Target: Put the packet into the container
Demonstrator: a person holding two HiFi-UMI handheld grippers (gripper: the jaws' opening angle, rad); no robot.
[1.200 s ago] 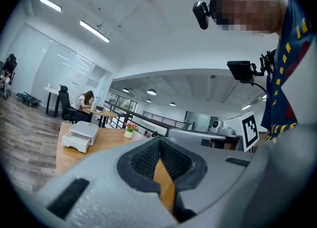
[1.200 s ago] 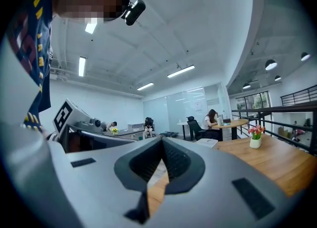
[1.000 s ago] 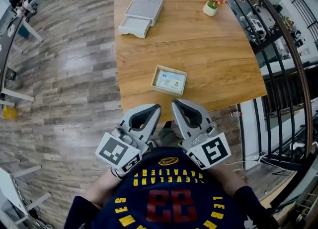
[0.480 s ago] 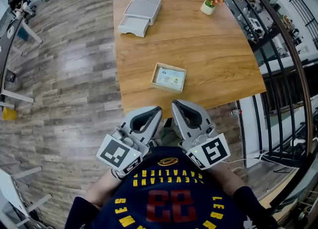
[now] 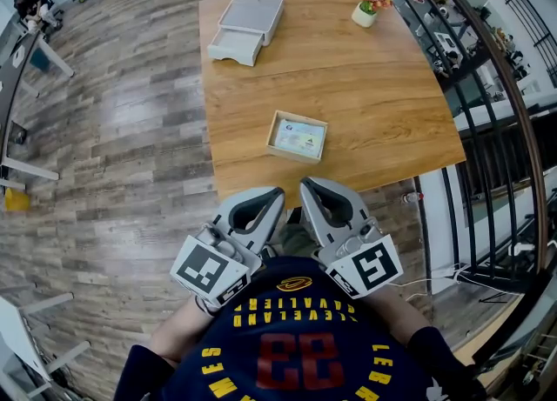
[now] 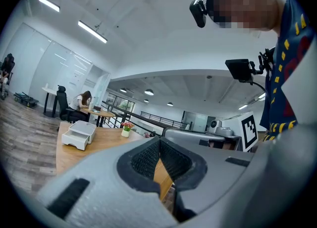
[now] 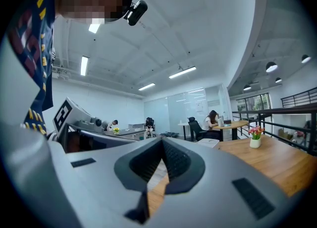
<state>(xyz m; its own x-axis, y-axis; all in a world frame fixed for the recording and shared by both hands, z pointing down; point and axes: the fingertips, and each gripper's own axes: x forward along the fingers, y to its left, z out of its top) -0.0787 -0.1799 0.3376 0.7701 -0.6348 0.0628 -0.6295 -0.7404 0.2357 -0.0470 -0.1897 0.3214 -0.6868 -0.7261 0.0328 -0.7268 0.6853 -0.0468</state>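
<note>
A light packet with blue-green print (image 5: 297, 137) lies flat in a shallow wooden tray (image 5: 271, 140) near the front edge of the wooden table (image 5: 374, 103). A white drawer box (image 5: 247, 25) stands at the table's far left corner and also shows as the white box (image 6: 79, 134) in the left gripper view. My left gripper (image 5: 277, 190) and right gripper (image 5: 305, 183) are held side by side close to my chest, short of the table's front edge. Both are shut with nothing between their jaws (image 6: 159, 141) (image 7: 162, 141).
A small pot of pink flowers (image 5: 366, 10) stands at the table's far right corner. A dark metal railing (image 5: 487, 103) runs along the table's right side. Wood-plank floor (image 5: 113, 130) lies to the left. People sit at desks in the background (image 7: 213, 123).
</note>
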